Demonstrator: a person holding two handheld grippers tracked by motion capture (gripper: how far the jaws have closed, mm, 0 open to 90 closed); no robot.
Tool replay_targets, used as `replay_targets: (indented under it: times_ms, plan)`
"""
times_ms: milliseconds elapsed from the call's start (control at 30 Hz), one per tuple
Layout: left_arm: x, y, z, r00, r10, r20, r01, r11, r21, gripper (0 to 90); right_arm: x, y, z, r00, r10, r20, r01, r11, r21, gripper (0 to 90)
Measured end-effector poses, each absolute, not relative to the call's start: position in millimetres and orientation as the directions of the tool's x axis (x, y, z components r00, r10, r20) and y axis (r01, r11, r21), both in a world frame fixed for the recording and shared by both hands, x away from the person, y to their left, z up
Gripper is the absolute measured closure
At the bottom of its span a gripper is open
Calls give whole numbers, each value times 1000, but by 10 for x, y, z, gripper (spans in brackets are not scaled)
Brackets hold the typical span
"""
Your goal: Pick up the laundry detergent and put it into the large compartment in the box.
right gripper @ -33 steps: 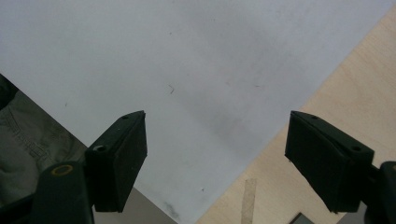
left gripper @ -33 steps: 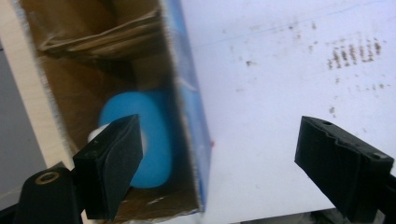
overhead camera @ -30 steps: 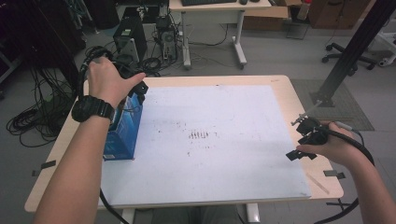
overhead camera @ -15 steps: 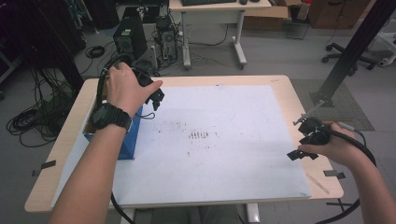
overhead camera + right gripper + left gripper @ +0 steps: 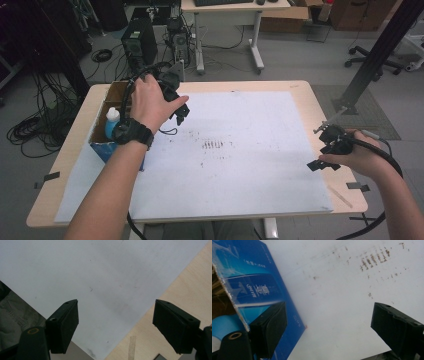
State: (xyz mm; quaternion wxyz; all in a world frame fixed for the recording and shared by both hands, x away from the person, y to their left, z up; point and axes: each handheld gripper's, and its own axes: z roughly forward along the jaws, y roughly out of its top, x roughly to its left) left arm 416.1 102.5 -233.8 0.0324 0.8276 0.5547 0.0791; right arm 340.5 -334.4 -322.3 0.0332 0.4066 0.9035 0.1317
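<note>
The left gripper (image 5: 329,325) stands spread wide with nothing between its jaws, hanging over the white sheet (image 5: 342,302) just beside the blue carton (image 5: 259,287), glossy with a raw cardboard edge. The high view shows this open-topped carton at the table's (image 5: 320,105) left edge, a white-capped bottle (image 5: 112,120) inside. The right gripper (image 5: 115,325) gapes empty over the sheet's corner and pale wood.

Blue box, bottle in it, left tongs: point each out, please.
Blue box (image 5: 104,149), high view, its blue front wall.
Bottle (image 5: 112,124), high view, its blue body below the white cap.
Left tongs (image 5: 183,111), high view, between the fingertips.
</note>
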Motion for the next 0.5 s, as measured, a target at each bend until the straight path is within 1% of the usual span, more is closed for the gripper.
replay_targets:
  times_ms: [500]
  plan:
    - [4149,996,-2486,396,914,85,905,-405,134,144,3445,-3281,-3233,-675,736,49,720,643,259,208]
